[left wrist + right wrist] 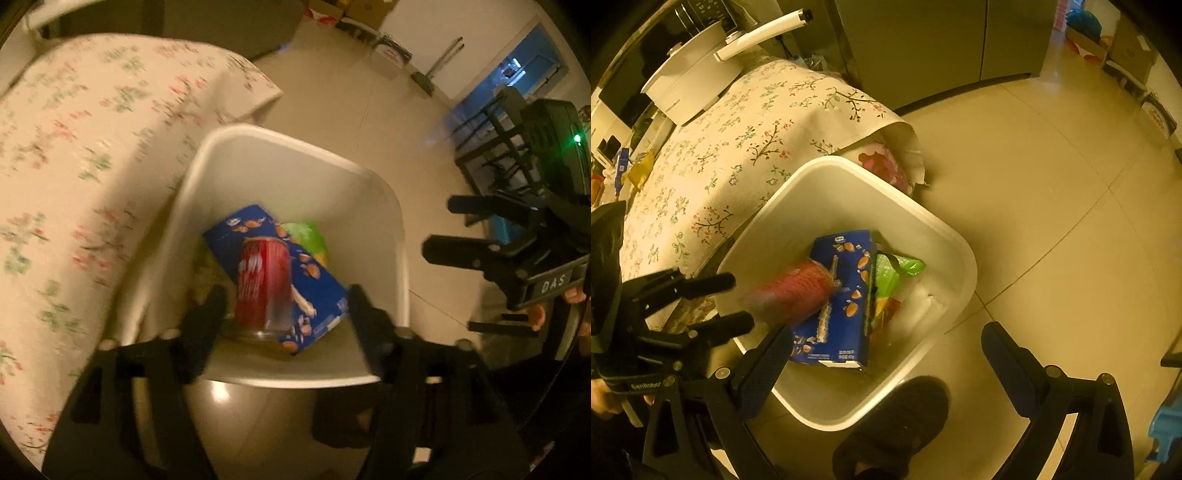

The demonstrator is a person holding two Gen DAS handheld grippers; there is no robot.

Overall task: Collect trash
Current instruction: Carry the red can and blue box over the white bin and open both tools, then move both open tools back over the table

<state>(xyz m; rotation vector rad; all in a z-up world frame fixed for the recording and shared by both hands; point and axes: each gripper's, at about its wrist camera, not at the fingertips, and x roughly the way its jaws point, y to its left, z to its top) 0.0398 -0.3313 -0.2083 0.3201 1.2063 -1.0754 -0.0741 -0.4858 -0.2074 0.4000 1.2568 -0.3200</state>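
Observation:
A white waste bin [280,138] [923,210] stands on the floor beside the table. In it lie a blue carton [325,288] [846,288] and a green wrapper [306,236] [894,273]. My left gripper [286,299] [731,302] hangs open over the bin's near side. A red can [262,284] [794,295], blurred, is just past its fingertips, above the carton, and neither pad touches it. My right gripper [886,354] [454,229] is open wide over the bin's other side, with nothing between its fingers.
A table with a floral cloth [74,147] [720,155] runs along the bin's left, with a white pot [690,85] on it. A person's dark shoe [897,424] touches the bin's near corner. Tall cabinet doors [923,44] and boxes [362,14] stand further off.

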